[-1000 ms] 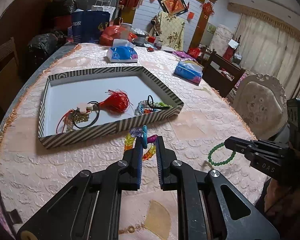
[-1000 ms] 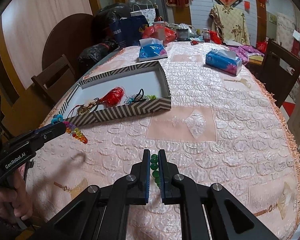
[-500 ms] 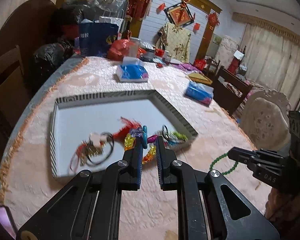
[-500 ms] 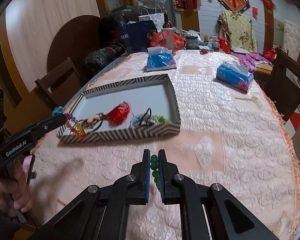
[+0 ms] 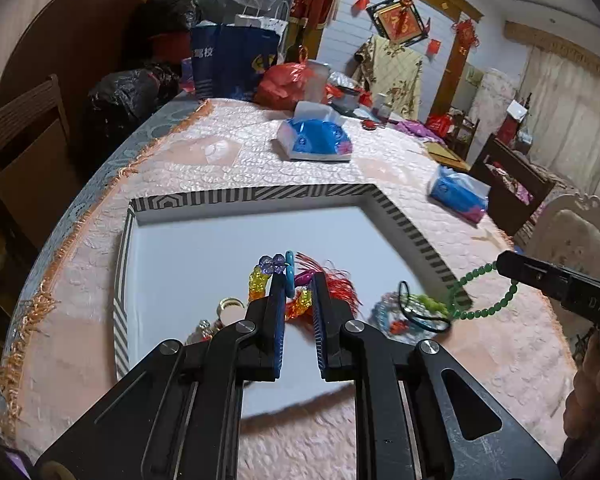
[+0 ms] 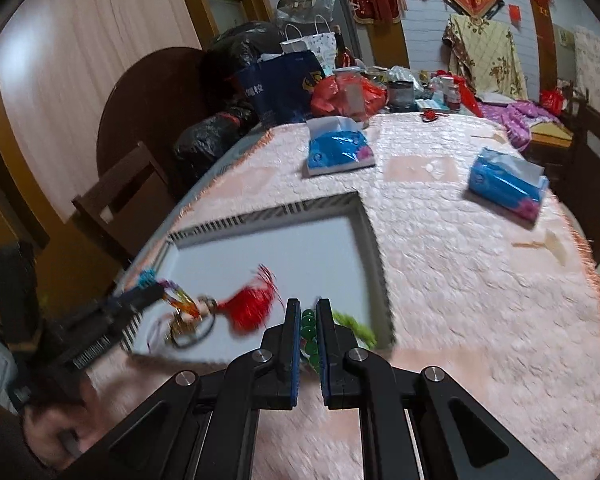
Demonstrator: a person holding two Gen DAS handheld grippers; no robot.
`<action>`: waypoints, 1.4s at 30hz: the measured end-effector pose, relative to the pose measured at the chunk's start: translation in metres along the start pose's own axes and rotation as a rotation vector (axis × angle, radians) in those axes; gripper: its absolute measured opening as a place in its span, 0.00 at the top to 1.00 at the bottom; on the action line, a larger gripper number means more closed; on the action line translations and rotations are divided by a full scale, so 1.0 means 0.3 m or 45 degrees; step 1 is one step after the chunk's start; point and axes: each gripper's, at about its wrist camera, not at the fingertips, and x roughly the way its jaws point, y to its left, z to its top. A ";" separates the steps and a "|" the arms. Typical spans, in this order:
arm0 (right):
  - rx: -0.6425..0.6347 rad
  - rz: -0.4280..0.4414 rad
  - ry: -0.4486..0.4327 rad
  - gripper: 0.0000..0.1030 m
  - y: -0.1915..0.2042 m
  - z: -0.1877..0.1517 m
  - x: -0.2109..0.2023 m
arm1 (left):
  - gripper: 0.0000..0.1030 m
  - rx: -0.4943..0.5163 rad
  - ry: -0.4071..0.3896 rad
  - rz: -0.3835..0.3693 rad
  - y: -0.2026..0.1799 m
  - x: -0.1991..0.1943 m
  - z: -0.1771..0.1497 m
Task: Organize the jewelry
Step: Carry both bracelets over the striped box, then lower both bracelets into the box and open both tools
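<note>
Left gripper (image 5: 296, 280) pinches a faceted rainbow bead bracelet (image 5: 260, 280) above the striped, white-floored tray (image 5: 252, 194); the right gripper (image 6: 308, 312) is clamped on a smooth green bead bracelet (image 6: 310, 330) at the tray's near right edge — its loop dangles over the quilted pink tablecloth (image 5: 220, 152). Inside lie a red tassel (image 6: 252, 306), a black hair tie (image 5: 420, 312) and blurred trinkets; two blue tissue packs (image 5: 314, 140) sit beyond

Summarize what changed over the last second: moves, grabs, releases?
Both tools advanced from the bare tablecloth to over the striped tray. Left tool carries the multicolor bead bracelet; right tool carries the green bead bracelet. No grabs or releases. Red tassel in the tray unmoved.
</note>
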 end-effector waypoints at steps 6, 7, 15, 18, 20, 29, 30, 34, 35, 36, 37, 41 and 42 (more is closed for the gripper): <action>-0.009 0.016 0.034 0.93 0.023 0.023 0.093 | 0.89 -0.021 0.030 0.022 0.022 0.061 -0.003; -0.011 0.013 0.039 0.93 0.026 0.024 0.105 | 0.89 -0.021 0.038 0.021 0.022 0.071 -0.005; -0.031 0.063 0.079 0.93 0.061 0.013 0.162 | 0.89 0.003 0.100 0.055 0.002 0.132 -0.024; -0.038 0.099 0.077 0.93 0.083 0.013 0.162 | 0.89 0.012 0.121 0.077 0.000 0.150 -0.029; -0.039 0.141 0.065 0.93 0.096 0.016 0.152 | 0.89 0.006 0.148 0.095 0.006 0.168 -0.034; -0.004 0.061 0.148 0.93 0.026 -0.007 0.235 | 0.89 0.014 0.210 0.112 0.008 0.221 -0.064; 0.009 0.042 0.161 0.93 0.003 -0.015 0.247 | 0.89 0.013 0.212 0.111 0.007 0.224 -0.066; 0.039 0.016 0.166 0.93 -0.044 -0.029 0.254 | 0.89 0.015 0.221 0.114 0.005 0.235 -0.071; 0.039 0.011 0.169 0.93 -0.050 -0.030 0.254 | 0.89 0.013 0.223 0.115 0.005 0.237 -0.071; 0.043 0.012 0.171 0.93 -0.058 -0.029 0.256 | 0.89 0.012 0.225 0.115 0.004 0.242 -0.072; 0.045 0.013 0.174 0.93 -0.062 -0.029 0.258 | 0.89 0.015 0.230 0.115 0.004 0.245 -0.074; 0.024 -0.006 0.191 0.93 -0.057 -0.039 0.270 | 0.89 0.022 0.242 0.119 0.000 0.254 -0.080; 0.019 -0.014 0.202 0.93 -0.055 -0.043 0.279 | 0.89 0.022 0.243 0.120 0.000 0.255 -0.081</action>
